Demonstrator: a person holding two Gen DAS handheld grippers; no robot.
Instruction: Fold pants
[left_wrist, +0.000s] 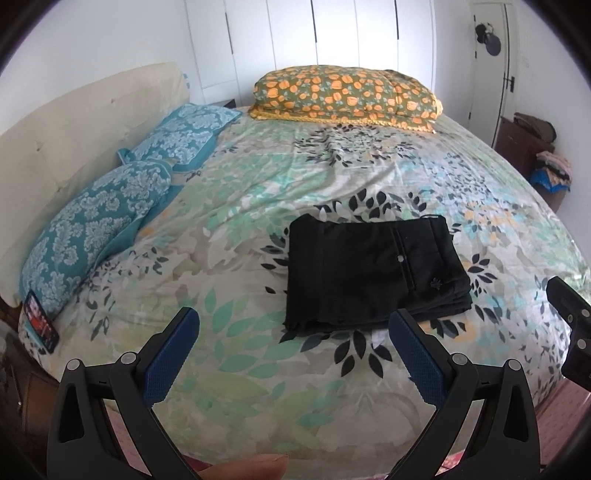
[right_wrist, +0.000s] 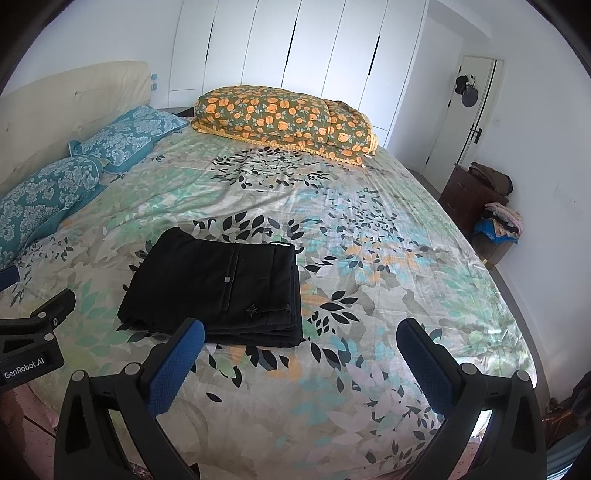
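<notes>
- The left gripper (left_wrist: 293, 325) is hovering above the near edge of the bed (left_wrist: 258, 369), its blue-padded fingers (left_wrist: 170, 354) spread wide apart and holding nothing.
- A fingertip (left_wrist: 251, 466) of the person is showing at the bottom of the left wrist view, just under that gripper.
- The right gripper (right_wrist: 301, 339) is also hanging over the near part of the bed, to the right of the left one, with its jaws standing wide apart and empty.
- Each gripper's black body is peeking into the other's view at the side edge, so the two are sitting near each other but apart.
- The pants (left_wrist: 373, 269) are lying on the flowered bedspread, in the near middle of the bed, just beyond both grippers and touching neither.
- The pants are black and are sitting folded into a compact, roughly square stack, with several layers showing at the near right edge.
- A pocket seam with a small button (right_wrist: 227, 279) is facing up on the top layer, with a small dark emblem nearer to the camera.
- Two teal patterned pillows (left_wrist: 99, 218) are leaning at the left by the cream headboard (left_wrist: 74, 122).
- An orange-flowered folded quilt (left_wrist: 347, 96) is resting at the far side of the bed.
</notes>
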